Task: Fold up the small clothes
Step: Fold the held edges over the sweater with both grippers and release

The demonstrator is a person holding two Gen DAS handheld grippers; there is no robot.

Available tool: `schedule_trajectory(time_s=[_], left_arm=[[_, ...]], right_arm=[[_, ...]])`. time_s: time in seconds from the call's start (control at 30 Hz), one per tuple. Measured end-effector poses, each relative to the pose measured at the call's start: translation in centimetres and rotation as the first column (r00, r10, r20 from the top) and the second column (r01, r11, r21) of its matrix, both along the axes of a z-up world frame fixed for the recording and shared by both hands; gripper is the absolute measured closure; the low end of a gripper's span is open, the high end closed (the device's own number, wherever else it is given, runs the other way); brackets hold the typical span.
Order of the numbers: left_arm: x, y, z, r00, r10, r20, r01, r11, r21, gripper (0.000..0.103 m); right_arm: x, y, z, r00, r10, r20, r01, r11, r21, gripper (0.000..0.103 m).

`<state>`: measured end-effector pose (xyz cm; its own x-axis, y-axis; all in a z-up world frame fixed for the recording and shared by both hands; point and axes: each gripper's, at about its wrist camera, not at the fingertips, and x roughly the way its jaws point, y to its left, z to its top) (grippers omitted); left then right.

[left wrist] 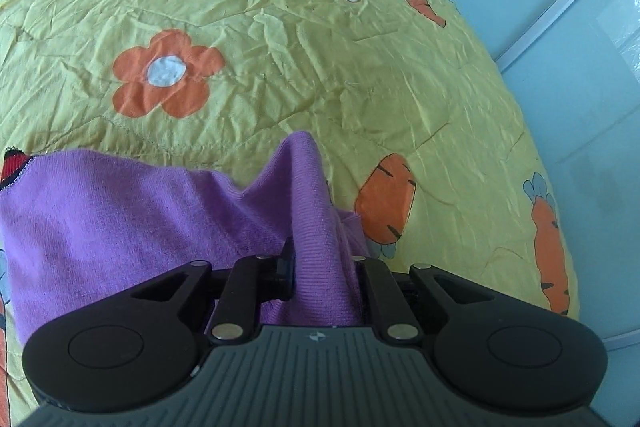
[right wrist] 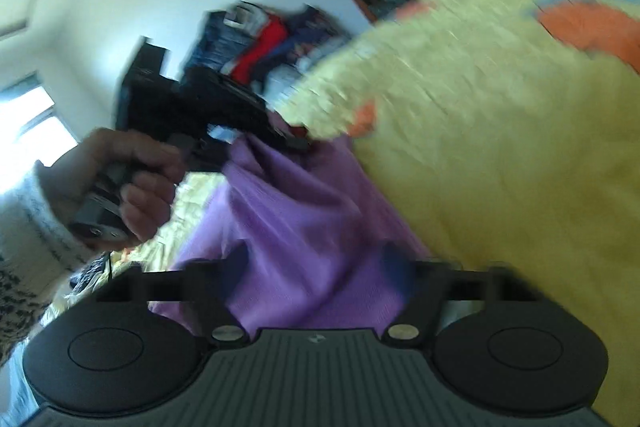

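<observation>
Left wrist view first: the left gripper (left wrist: 320, 259) has its jaws nearly together, clamped on a bunched ridge of the soft purple knit garment (left wrist: 120, 211). The fold runs up ahead of the fingertips into a little peak, and the rest of the cloth spreads out to the gripper's left, lying on the crinkled yellow quilt printed with orange flowers and carrots (left wrist: 280, 47). At the far left edge of the purple piece there's a bit of red-and-black fabric (left wrist: 12, 167) poking out. Off to the gripper's right, past the bed edge, sits a pale blue glossy panel (left wrist: 560, 27).

Right wrist view, pretty blurry: the right gripper (right wrist: 316, 263) has its jaws spread wide, with the purple garment lying between the fingers, and the pads don't look pressed on it. Straight ahead and up-left, a person's hand (right wrist: 136, 183) grips the handle of the other tool, whose tip meets the far end of the purple cloth. A heap of dark and red clothes (right wrist: 264, 47) sits beyond it.
</observation>
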<state>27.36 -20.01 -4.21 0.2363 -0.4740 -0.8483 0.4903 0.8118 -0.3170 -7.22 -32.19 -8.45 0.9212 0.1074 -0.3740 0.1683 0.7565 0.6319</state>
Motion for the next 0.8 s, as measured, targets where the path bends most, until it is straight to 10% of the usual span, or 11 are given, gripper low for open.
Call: schedule_trajectory(time_s=[0.2,0.33,0.57,0.8], left_arm=[[0.2,0.6,0.0,1.0,-0.007,-0.01,0.007,1.0,-0.017,0.09],[0.3,0.8,0.1,1.0,-0.009,-0.009,0.009,1.0,-0.015,0.088],[-1.6,1.1,1.9,0.994,-0.036,0.104,0.035,0.999,0.011,0.091],[-3.9,-0.9,4.0,0.979,-0.109,0.172,0.102,0.994,0.047,0.092]], right_arm=[[4.0,-1.1,-0.4,0.996,0.064,-0.069,-0.064,0.998,0.003,0.025],[4.8,-1.6,-0.5,0.994,0.094,-0.06,-0.092,0.995,0.039,0.097],[2.4,0.6,1.9,0.999,0.021,0.026,-0.017,0.99,-0.139,0.098],[-0.4,-0.6,3.1,0.992,0.011,0.127,-0.017,0.999,0.047,0.098]])
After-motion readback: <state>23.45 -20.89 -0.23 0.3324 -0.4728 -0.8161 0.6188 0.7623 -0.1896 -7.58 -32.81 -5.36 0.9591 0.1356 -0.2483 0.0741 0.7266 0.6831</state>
